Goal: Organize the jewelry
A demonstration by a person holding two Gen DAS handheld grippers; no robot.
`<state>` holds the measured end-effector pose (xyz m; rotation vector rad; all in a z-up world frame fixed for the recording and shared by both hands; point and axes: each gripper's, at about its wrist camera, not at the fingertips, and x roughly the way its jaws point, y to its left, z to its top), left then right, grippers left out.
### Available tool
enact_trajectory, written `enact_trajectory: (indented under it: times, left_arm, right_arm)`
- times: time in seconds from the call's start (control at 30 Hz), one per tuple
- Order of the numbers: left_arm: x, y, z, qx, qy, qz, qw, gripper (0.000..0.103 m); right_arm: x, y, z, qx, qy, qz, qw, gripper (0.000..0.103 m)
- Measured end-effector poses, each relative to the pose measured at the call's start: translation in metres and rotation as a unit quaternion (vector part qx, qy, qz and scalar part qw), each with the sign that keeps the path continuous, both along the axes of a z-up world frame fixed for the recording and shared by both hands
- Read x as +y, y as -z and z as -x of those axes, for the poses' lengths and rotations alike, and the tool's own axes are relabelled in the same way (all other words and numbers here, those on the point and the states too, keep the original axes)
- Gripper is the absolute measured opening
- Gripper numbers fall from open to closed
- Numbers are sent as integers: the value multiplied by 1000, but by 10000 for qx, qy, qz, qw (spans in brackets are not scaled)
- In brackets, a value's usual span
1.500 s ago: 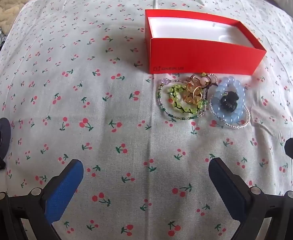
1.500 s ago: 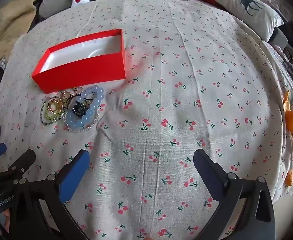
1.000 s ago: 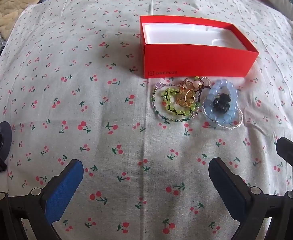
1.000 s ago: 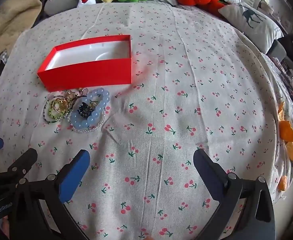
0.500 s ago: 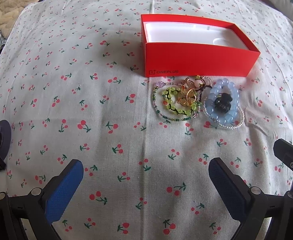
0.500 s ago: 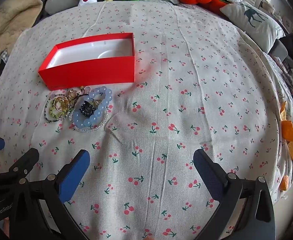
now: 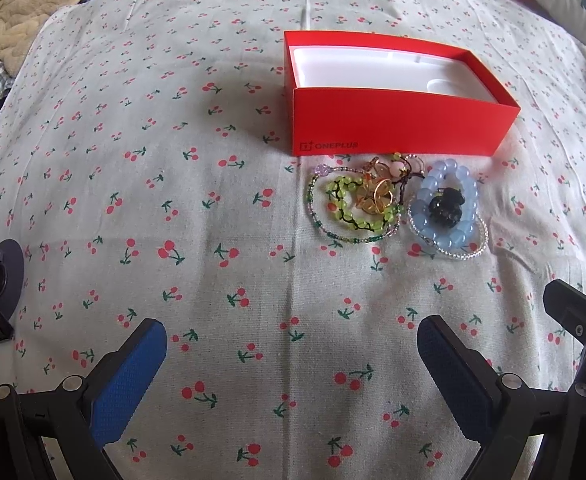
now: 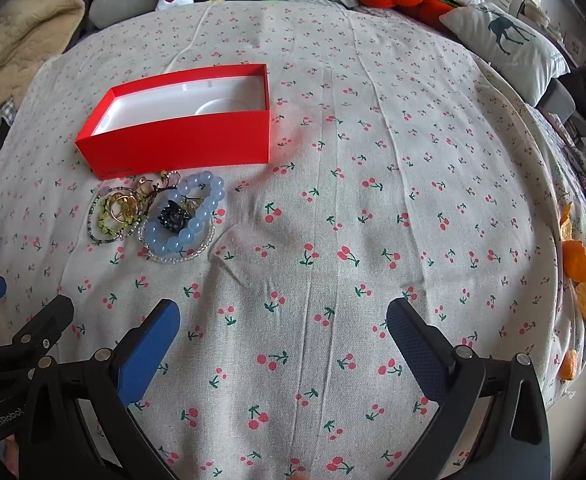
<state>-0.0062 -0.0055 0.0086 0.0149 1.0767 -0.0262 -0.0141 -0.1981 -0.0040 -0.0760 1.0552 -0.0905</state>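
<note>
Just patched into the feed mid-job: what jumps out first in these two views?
The open red box with its white tray dominates the middle of the cherry-print cloth, and nothing lies in it. Right in front of it sits a small heap of jewelry: a blue bead bracelet around a dark piece, beside a green bead bracelet and gold rings. Both the left gripper and the right gripper hang open, short of the heap, holding nothing.

The box (image 7: 397, 120) sits on the cloth (image 7: 173, 200) at upper centre. The bracelets (image 7: 397, 204) lie just below it (bunched together, touching).
</note>
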Motion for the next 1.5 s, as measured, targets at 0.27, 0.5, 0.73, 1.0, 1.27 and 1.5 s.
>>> enact_trajectory:
  times: [0.27, 0.5, 0.73, 1.0, 1.27, 1.5]
  left_arm:
    - [0, 0, 0, -6, -4, 4, 10000, 103]
    - [0, 0, 1, 3, 2, -3, 10000, 103]
    - [-1, 0, 1, 1, 11, -12, 10000, 103]
    - [-1, 0, 2, 3, 13, -20, 10000, 103]
    - [-1, -1, 2, 2, 17, -22, 10000, 103]
    - [-1, 0, 2, -1, 20, -21, 10000, 103]
  right_arm:
    - [0, 0, 0, -1, 1, 5, 10000, 103]
    - [0, 0, 0, 5, 2, 4, 10000, 103]
    - [0, 3, 1, 20, -1, 7, 10000, 103]
    - [0, 3, 1, 29, -6, 9, 10000, 103]
    - [0, 4, 2, 39, 2, 10, 10000, 103]
    - [0, 5, 2, 42, 0, 15, 10000, 103]
